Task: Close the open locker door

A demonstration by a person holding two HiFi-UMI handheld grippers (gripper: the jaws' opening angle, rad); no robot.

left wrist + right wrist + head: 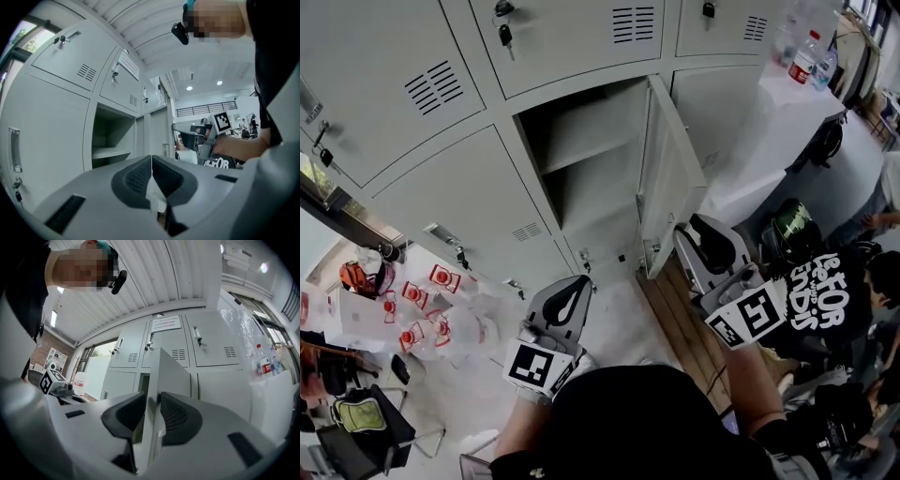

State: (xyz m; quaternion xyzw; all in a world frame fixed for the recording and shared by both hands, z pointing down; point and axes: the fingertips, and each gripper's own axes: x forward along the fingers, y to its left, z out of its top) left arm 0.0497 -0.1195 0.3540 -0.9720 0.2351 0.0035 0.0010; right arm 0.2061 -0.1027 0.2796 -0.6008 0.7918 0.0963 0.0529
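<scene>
The right gripper point(152, 401) has its jaws closed on the free edge of the locker door point(169, 369), which stands wide open from its lower compartment point(581, 178). The left gripper point(151, 165), jaws pressed together and empty, hangs low before the lockers.

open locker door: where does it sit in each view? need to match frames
Head view: open door at upper centre, swung out from the right side of the open compartment.
Left gripper view: door at centre, a narrow panel right of the compartment.
Right gripper view: door at centre, its free edge between the right gripper's jaws.
Shared landmark: the open compartment, only a dark slit left of the door in the right gripper view.
</scene>
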